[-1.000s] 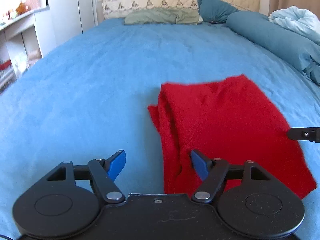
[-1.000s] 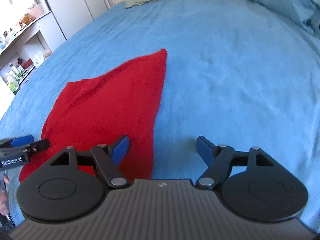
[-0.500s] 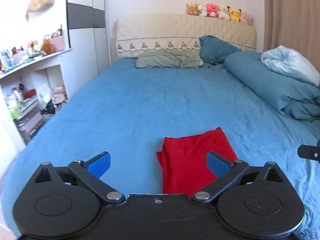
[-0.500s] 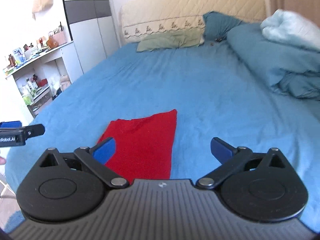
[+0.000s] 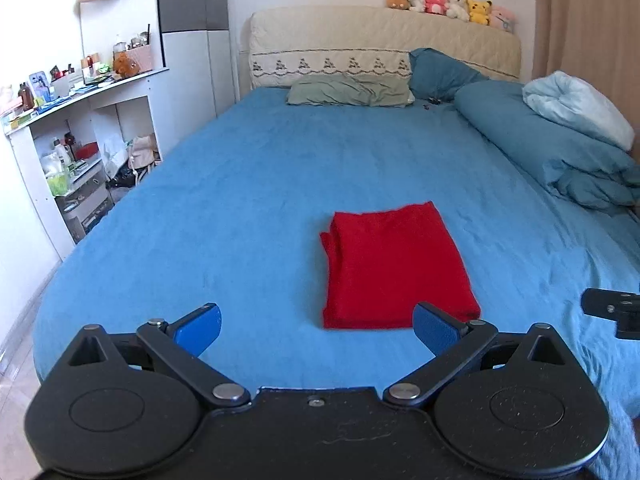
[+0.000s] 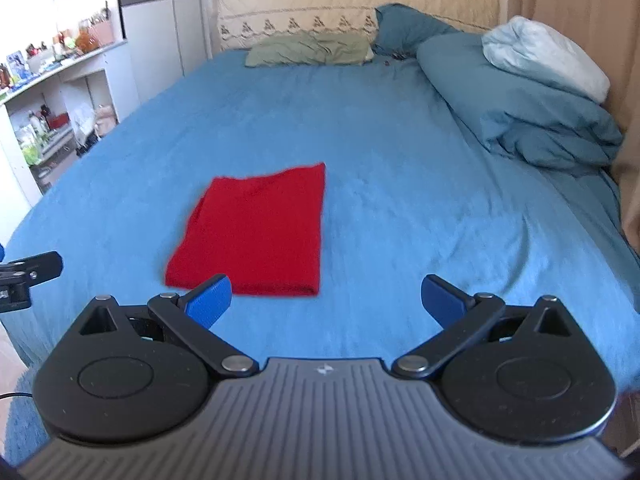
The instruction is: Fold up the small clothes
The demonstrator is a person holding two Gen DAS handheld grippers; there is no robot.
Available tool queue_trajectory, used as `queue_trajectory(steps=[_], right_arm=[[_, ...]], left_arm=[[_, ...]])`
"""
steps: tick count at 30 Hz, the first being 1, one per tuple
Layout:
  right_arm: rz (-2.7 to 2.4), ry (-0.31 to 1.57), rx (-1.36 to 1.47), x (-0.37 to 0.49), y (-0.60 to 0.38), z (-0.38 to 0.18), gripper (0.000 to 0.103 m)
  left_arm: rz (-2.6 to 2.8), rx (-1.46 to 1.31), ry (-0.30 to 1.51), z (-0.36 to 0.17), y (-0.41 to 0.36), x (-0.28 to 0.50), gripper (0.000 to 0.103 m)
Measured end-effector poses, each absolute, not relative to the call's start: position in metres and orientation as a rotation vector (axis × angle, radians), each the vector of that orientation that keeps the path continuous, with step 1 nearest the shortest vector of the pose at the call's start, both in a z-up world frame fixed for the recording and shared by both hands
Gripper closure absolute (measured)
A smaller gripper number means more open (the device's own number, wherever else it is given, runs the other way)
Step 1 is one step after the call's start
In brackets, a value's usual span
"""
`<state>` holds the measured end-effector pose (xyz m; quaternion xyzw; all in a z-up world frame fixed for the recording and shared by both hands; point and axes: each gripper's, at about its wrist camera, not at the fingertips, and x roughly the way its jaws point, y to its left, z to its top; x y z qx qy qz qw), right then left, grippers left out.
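A red garment (image 5: 394, 266) lies folded into a flat rectangle on the blue bed (image 5: 248, 200), near its foot end. It also shows in the right wrist view (image 6: 258, 234). My left gripper (image 5: 318, 328) is open and empty, held above the bed's near edge, short of the garment. My right gripper (image 6: 326, 300) is open and empty too, back from the garment and to its right. Neither gripper touches the cloth.
A green pillow (image 5: 352, 91) and a teal pillow (image 5: 438, 72) lie at the headboard. A rolled teal duvet (image 5: 560, 156) runs along the right side. White shelves (image 5: 76, 152) with clutter stand left of the bed. Plush toys (image 5: 448, 2) sit on the headboard.
Both grippers have pulled back and up from the red garment, and their jaws have opened wider. The garment stays folded on the bed.
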<state>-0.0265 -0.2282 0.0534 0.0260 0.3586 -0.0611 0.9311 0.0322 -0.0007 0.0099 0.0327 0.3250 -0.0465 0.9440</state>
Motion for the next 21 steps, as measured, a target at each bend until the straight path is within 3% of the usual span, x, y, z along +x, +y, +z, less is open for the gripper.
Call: queue_trajectory(steps=[21], right_arm=[[-0.147,0.798,0.048,-0.046,-0.222,0.034,0.0]], left_arm=[[-0.106,0.1,0.658,-0.003,0.003,0.012,0.0]])
